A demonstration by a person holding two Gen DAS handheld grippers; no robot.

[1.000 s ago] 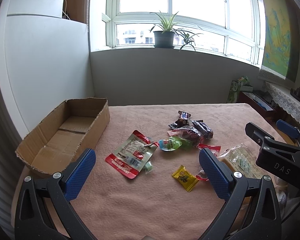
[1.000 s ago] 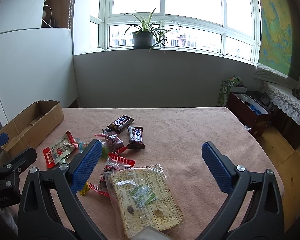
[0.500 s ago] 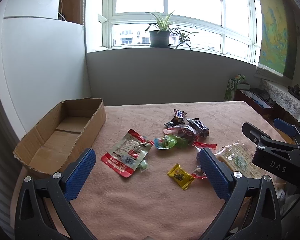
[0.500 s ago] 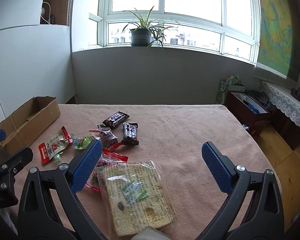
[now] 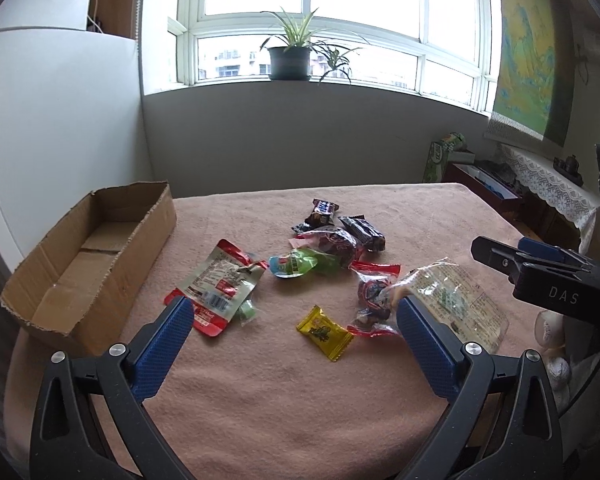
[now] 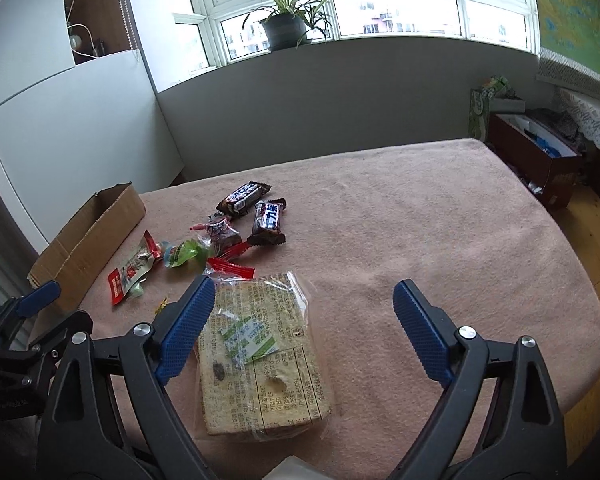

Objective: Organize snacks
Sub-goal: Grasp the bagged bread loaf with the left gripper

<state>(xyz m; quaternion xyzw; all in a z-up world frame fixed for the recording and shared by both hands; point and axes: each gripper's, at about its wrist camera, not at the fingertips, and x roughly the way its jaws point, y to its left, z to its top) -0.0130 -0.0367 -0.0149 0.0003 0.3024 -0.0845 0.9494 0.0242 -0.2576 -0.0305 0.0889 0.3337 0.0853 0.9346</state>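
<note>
Lining up on the first snack here, nothing packed yet as far as I can tell: the cardboard box (image 5: 88, 264) off beyond my left fingers looks empty and all the snacks lie loose on the pink tablecloth (image 5: 292, 400). My right gripper (image 6: 304, 316) is over the big clear-wrapped cracker pack (image 6: 260, 356), which lies mostly between its fingers, nearer the left one. Those jaws have just been closing in a bit but they're wide apart, pads not pressing on the wrapper; the left pad overlaps the pack's edge in the view and I can't tell if it actually touches. So I'd say this is the reach-and-grab step for the crackers. Next move probably needs me to centre the pack between the pads, come down lower and squeeze across its width, gently, since that crinkly wrap looks slippery and the crackers could crack. My left gripper (image 5: 292, 328) is spread wide too, holding nothing. Between its fingertips sits the little yellow candy (image 5: 324, 332), with the red-and-white pouch (image 5: 220, 284) just past the left pad and a red-ended candy bag (image 5: 374, 296) by the right one. The chocolate bars (image 5: 362, 232) are farther out ahead.
</note>
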